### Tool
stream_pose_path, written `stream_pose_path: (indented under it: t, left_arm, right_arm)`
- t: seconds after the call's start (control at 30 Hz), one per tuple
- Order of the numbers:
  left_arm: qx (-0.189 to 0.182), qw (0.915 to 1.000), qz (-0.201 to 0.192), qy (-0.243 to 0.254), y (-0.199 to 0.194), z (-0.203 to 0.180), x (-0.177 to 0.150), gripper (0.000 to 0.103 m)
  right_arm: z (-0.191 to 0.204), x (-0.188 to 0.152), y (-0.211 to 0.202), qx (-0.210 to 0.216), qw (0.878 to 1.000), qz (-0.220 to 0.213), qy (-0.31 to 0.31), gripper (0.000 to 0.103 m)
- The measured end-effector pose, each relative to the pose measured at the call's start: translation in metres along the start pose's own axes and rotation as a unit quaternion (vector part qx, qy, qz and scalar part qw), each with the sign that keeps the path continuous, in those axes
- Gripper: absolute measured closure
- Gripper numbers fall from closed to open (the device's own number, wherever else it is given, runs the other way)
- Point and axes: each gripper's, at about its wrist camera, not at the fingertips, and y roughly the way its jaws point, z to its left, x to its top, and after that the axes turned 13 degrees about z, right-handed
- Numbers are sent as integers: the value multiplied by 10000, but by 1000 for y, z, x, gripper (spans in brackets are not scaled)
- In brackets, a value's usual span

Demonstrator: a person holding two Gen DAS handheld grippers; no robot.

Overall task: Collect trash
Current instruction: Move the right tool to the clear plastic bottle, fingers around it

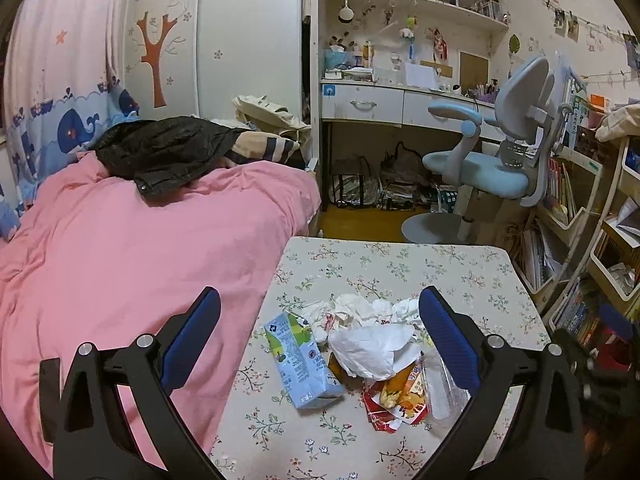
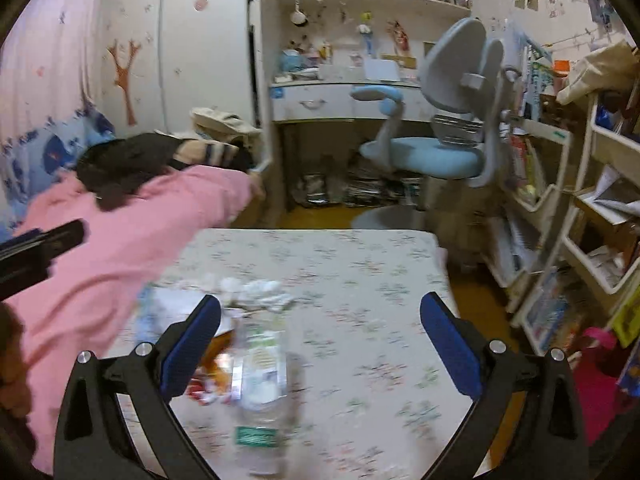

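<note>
On the flowered tabletop (image 1: pixel 400 264), low in the frame, lies the trash pile (image 1: pixel 372 344) with a milk carton (image 1: pixel 300 360). The left gripper (image 1: pixel 320 332) jaws stand wide open, holding nothing. The right gripper (image 2: pixel 320 332) jaws are also wide open over a blurred plastic bottle (image 2: pixel 260 380).

Through the right wrist camera we see our right gripper (image 2: pixel 320 320) with its blue-padded fingers (image 2: pixel 192 344) spread wide above the floral table (image 2: pixel 360 272). Between them, nearer the left finger, lies a clear plastic bottle (image 2: pixel 260 380) with a green label, blurred and lying lengthwise toward us. Beyond its far end sit crumpled white tissues (image 2: pixel 260 292), and a red and orange wrapper (image 2: pixel 208 384) shows beside the left finger. A pink bed cover (image 2: pixel 120 248) fills the left side. A blue desk chair (image 2: pixel 432 152) stands past the table.
</note>
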Motion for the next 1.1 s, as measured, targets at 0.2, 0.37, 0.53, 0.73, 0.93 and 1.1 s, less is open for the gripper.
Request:
stream_pose_path:
  t: [0.2, 0.37, 0.53, 0.73, 0.93, 1.1]
  left_arm:
    - [33, 10000, 23, -41, 2, 3, 1, 7]
    - [65, 9999, 30, -147, 4, 7, 3, 7]
    - [73, 9998, 25, -156, 4, 8, 4, 7]
    - [82, 9998, 17, -179, 5, 11, 5, 7]
    - [107, 9998, -2, -187, 5, 12, 3, 7]
    - [135, 9998, -20, -165, 4, 12, 3, 7]
  right_arm:
    - [14, 6, 3, -195, 9990, -220, -344, 7]
    - [10, 6, 2, 21, 9995, -271, -157, 7]
    - [15, 3, -3, 51, 9992, -357, -177, 7]
    - [17, 2, -5, 108, 9990, -400, -170, 7]
    - [17, 3, -6, 109, 9989, -422, -150, 7]
    - [18, 4, -6, 124, 9990, -412, -148, 7]
